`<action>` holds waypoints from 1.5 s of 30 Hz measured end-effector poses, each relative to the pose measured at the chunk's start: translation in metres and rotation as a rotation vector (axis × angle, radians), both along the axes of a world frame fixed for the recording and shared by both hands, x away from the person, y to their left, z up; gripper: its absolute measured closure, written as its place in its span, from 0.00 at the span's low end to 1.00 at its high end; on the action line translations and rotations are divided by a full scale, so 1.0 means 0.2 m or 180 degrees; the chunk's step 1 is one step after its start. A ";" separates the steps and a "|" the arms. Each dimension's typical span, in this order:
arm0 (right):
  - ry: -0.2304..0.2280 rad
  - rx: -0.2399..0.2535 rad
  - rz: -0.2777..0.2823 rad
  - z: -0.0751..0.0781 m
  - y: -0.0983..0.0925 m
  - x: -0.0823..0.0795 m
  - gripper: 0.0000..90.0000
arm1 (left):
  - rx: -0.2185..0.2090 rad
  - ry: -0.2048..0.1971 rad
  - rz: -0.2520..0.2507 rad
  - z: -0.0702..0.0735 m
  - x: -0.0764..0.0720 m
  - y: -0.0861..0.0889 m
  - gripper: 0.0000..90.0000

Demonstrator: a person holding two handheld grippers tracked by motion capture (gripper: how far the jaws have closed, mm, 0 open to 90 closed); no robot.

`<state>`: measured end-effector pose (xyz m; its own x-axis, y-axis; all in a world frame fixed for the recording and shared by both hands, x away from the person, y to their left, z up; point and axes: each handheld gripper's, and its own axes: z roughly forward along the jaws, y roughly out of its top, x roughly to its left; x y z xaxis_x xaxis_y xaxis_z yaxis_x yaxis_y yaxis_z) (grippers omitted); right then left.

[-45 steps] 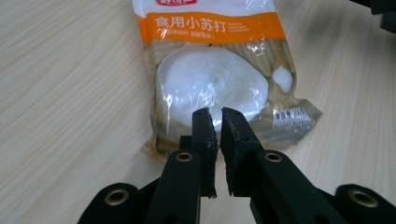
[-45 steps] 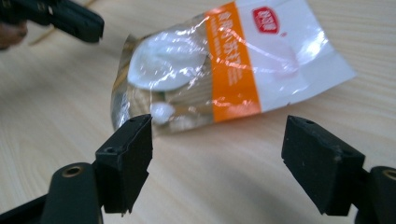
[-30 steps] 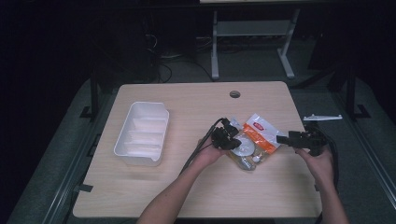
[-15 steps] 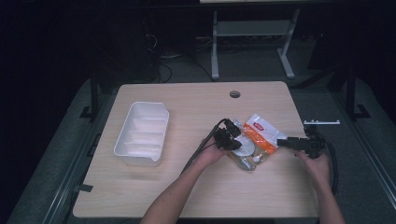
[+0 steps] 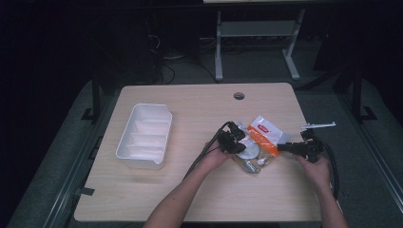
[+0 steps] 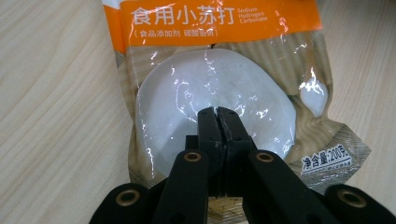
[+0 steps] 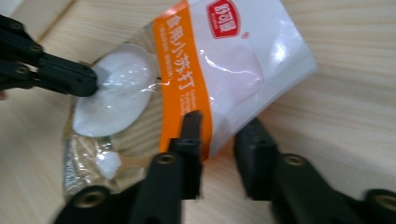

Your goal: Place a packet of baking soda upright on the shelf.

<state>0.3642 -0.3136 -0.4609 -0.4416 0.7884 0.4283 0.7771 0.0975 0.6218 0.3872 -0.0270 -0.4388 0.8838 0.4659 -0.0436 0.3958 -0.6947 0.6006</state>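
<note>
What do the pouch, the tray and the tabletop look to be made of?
Pouch: glossy plastic film, with bright glare and wrinkles and white powder visible through a clear window. Tray: matte white, probably moulded plastic, with rounded walls. Tabletop: pale wood-grain, likely laminate.

Bare forearms; two black hand-held grippers, left (image 6: 218, 112) and right (image 7: 223, 135), brass-ringed screws, trailing black cables.

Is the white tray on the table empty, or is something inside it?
Empty, as far as the high view shows: the white tray holds only its own bare white dividers.
</note>
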 end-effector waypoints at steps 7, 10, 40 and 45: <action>-0.0183 0.0186 0.0134 0.05 0.03 -0.02 0.98 | -0.0005 -0.0002 -0.0001 0.00 0.00 0.00 0.99; -0.0164 0.0206 0.0134 0.04 0.05 -0.02 0.91 | -0.0008 -0.0004 0.0005 0.00 0.00 0.00 0.99; 0.0164 0.0224 0.0195 -0.05 0.15 0.08 0.96 | -0.0226 0.0095 -0.0099 -0.02 -0.01 0.03 0.87; -0.0005 0.0074 0.0265 -0.03 0.17 0.06 0.98 | -0.0193 0.0083 -0.0212 0.00 -0.05 0.03 0.79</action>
<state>0.3771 -0.2803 -0.4671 -0.5059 0.7388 0.4453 0.7659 0.1472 0.6259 0.3780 -0.0203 -0.4381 0.9109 0.4019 -0.0933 0.3659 -0.6826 0.6326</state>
